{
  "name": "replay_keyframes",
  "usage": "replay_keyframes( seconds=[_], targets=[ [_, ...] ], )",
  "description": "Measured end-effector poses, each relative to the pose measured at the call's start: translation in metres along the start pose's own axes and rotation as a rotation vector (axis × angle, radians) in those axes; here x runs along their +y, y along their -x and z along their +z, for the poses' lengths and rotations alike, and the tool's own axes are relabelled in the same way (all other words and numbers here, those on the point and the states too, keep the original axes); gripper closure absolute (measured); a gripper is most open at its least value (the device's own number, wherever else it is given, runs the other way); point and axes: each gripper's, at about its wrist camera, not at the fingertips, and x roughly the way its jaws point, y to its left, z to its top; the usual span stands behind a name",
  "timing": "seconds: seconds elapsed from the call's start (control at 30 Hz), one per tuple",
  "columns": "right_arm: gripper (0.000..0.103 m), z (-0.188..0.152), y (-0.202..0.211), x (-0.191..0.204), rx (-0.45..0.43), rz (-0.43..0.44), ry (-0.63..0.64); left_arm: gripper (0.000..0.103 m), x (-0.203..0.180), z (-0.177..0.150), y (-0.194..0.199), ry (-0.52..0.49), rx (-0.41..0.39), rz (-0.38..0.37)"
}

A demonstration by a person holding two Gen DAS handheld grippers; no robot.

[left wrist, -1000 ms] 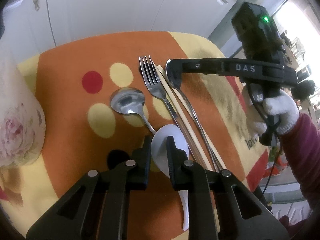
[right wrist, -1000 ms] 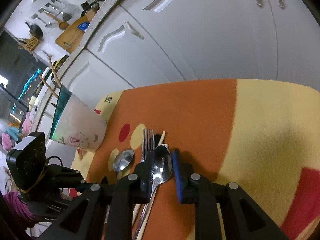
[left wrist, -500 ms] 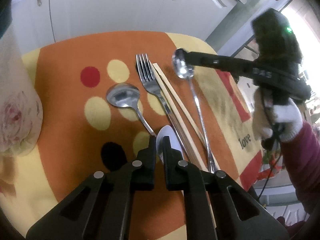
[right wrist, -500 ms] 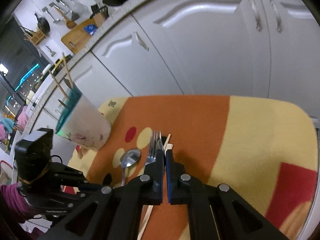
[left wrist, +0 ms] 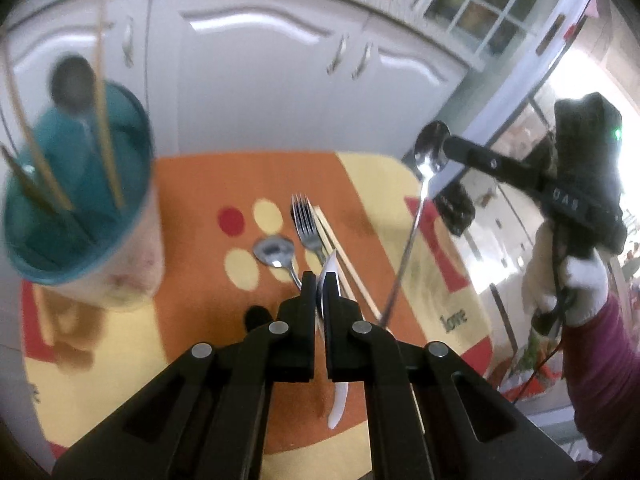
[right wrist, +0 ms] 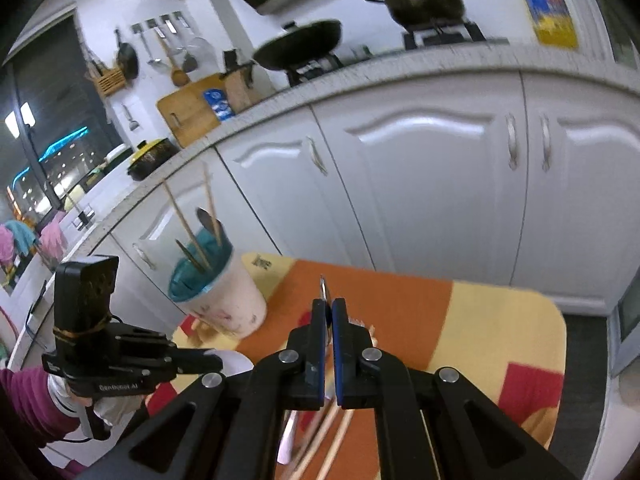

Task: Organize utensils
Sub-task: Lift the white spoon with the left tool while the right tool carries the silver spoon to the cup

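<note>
The white ceramic spoon (left wrist: pixel 335 280) and long steel spoon (left wrist: pixel 416 216) are gripped in clenched fingers; each should be carried over the teal-lined cup (left wrist: pixel 80 196), lowered handle first.

My matt black plastic fingers (left wrist: pixel 308 292) pinch a glossy white spoon (left wrist: pixel 335 400); polished metal fork (left wrist: pixel 306 220); pale wooden chopsticks (left wrist: pixel 344 260); soft cloth on the tabletop (left wrist: pixel 192 280).

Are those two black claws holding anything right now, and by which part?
Yes. The left gripper pinches the white spoon by its bowl, and the right gripper pinches the metal spoon by its bowl.
</note>
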Motion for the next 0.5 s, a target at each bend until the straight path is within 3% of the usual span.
replay_keyframes(
  seconds=[0.2, 0.5],
  targets=[
    [0.1, 0.023, 0.008, 0.034, -0.043, 0.011, 0.044, 0.101, 0.01, 0.022, 0.063, 0.015, -0.134, 0.034],
    [0.101, 0.071, 0.011, 0.083, -0.129, 0.041, 0.105, 0.101, 0.052, 0.068, 0.137, 0.081, -0.332, 0.171]
  ],
)
